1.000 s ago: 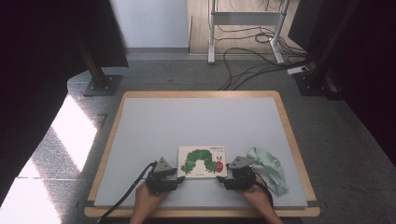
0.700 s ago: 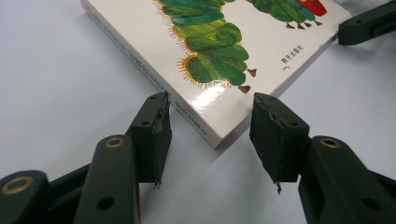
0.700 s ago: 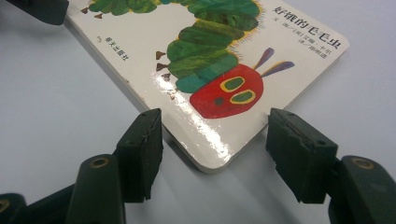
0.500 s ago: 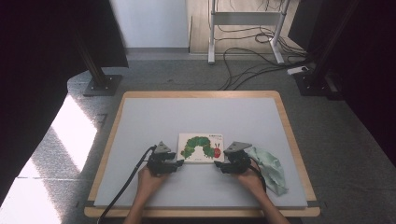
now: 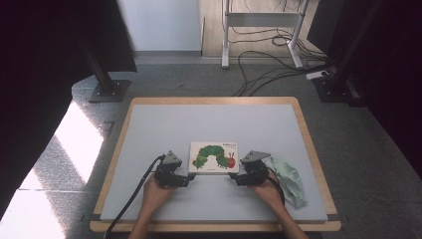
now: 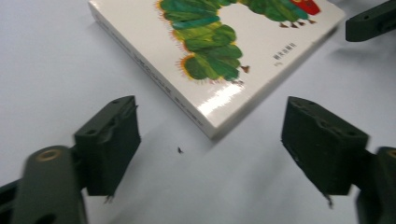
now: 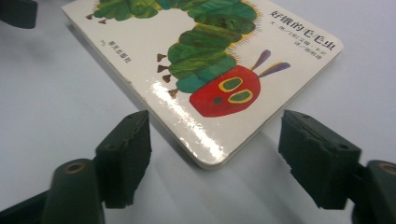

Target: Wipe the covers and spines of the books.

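Observation:
A white board book (image 5: pixel 214 157) with a green caterpillar on its cover lies flat on the grey table mat (image 5: pixel 214 119). My left gripper (image 5: pixel 187 179) sits at the book's near left corner and my right gripper (image 5: pixel 234 178) at its near right corner. In the left gripper view, the left gripper (image 6: pixel 212 112) has just been opening; the book (image 6: pixel 219 51) pokes a corner between the jaws, untouched by the pads. The right gripper (image 7: pixel 219 123) has likewise just been opening, and the book (image 7: pixel 205 60) has its corner between the jaws without contact.
A crumpled pale green cloth (image 5: pixel 289 180) lies just right of my right hand. The mat has a wooden rim (image 5: pixel 308 144). Beyond the table, cables (image 5: pixel 263 69) and stand feet lie on the floor. The far half of the mat is bare.
Both hands carried the book away from the near edge toward the table's middle. Both grippers then spread their jaws off its corners, and the book rests flat.

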A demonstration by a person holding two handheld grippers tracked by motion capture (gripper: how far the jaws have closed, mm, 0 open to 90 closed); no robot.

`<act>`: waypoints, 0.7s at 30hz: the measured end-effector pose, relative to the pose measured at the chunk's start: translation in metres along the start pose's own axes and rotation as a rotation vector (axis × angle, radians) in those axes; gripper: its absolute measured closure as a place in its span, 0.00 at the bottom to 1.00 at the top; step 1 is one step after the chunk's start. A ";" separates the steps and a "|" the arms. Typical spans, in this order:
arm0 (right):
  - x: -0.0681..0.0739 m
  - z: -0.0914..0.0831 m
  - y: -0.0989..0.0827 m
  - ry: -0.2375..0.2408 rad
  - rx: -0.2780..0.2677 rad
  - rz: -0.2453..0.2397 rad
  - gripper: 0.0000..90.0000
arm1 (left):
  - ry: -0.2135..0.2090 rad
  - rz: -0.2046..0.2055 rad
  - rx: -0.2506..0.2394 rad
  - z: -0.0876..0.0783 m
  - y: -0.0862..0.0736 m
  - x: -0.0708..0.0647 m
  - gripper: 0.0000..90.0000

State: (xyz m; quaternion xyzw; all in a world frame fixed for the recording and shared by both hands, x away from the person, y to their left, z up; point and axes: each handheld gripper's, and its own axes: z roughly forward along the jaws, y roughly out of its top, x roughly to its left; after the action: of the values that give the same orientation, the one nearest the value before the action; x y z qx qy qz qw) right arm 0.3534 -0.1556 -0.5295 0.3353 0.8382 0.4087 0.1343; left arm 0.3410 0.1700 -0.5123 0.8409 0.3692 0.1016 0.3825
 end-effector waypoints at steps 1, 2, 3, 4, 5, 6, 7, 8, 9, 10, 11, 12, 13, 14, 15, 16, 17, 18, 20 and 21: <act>0.000 0.000 0.000 0.000 0.000 0.000 0.26 | 0.000 0.000 0.000 0.000 0.000 0.000 0.18; 0.000 -0.001 0.000 0.008 0.003 -0.003 0.24 | 0.001 0.006 0.000 -0.002 -0.001 -0.001 0.18; 0.000 -0.003 -0.001 0.016 0.010 -0.006 0.22 | -0.001 0.011 -0.004 -0.005 -0.002 -0.002 0.16; 0.001 -0.007 -0.001 0.015 0.007 -0.016 0.20 | -0.003 0.014 -0.017 -0.009 -0.003 -0.002 0.15; 0.001 -0.009 -0.001 0.017 0.009 -0.015 0.19 | -0.005 0.017 -0.022 -0.011 -0.004 -0.002 0.15; 0.001 -0.011 -0.001 0.018 0.011 -0.019 0.17 | -0.005 0.017 -0.022 -0.011 -0.004 -0.002 0.14; 0.001 -0.011 -0.001 0.018 0.011 -0.019 0.17 | -0.002 0.016 -0.030 -0.012 -0.005 -0.002 0.14; 0.001 -0.013 -0.001 0.020 0.014 -0.021 0.16 | 0.006 0.020 -0.028 -0.014 -0.006 -0.002 0.12; 0.002 -0.018 0.000 0.015 0.012 -0.029 0.15 | 0.013 0.026 -0.027 -0.015 -0.007 -0.001 0.09; 0.002 -0.020 0.001 0.014 0.011 -0.033 0.14 | 0.023 0.047 -0.013 -0.017 -0.008 0.000 0.07; 0.002 -0.023 0.001 0.011 0.008 -0.039 0.14 | 0.033 0.054 -0.005 -0.018 -0.009 0.000 0.04; 0.002 -0.025 0.002 0.001 0.004 -0.050 0.14 | 0.040 0.063 0.001 -0.019 -0.010 0.000 0.01; 0.002 -0.025 0.002 0.001 0.004 -0.050 0.14 | 0.040 0.063 0.001 -0.019 -0.010 0.000 0.00; 0.003 -0.027 0.003 -0.011 0.011 -0.056 0.13 | 0.048 0.069 -0.001 -0.020 -0.011 0.000 0.00; 0.003 -0.030 0.005 -0.023 0.016 -0.066 0.11 | 0.059 0.074 0.004 -0.022 -0.011 0.001 0.00; 0.002 -0.033 0.006 -0.035 0.014 -0.070 0.09 | 0.070 0.084 0.013 -0.024 -0.012 0.001 0.00; 0.002 -0.036 0.007 -0.043 0.005 -0.065 0.08 | 0.081 0.092 0.011 -0.026 -0.012 0.001 0.00; 0.000 -0.043 0.009 -0.048 -0.010 -0.058 0.05 | 0.085 0.093 0.004 -0.028 -0.013 0.002 0.00; 0.000 -0.048 0.010 -0.057 -0.021 -0.056 0.04 | 0.078 0.082 -0.014 -0.033 -0.015 0.005 0.00; -0.001 -0.053 0.011 -0.066 -0.028 -0.056 0.03 | 0.081 0.081 -0.016 -0.035 -0.016 0.007 0.00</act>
State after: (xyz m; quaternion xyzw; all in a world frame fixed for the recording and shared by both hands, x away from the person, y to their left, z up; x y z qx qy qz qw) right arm 0.3330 -0.1827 -0.4879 0.3230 0.8366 0.4051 0.1781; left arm 0.3216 0.2011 -0.5004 0.8472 0.3490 0.1538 0.3698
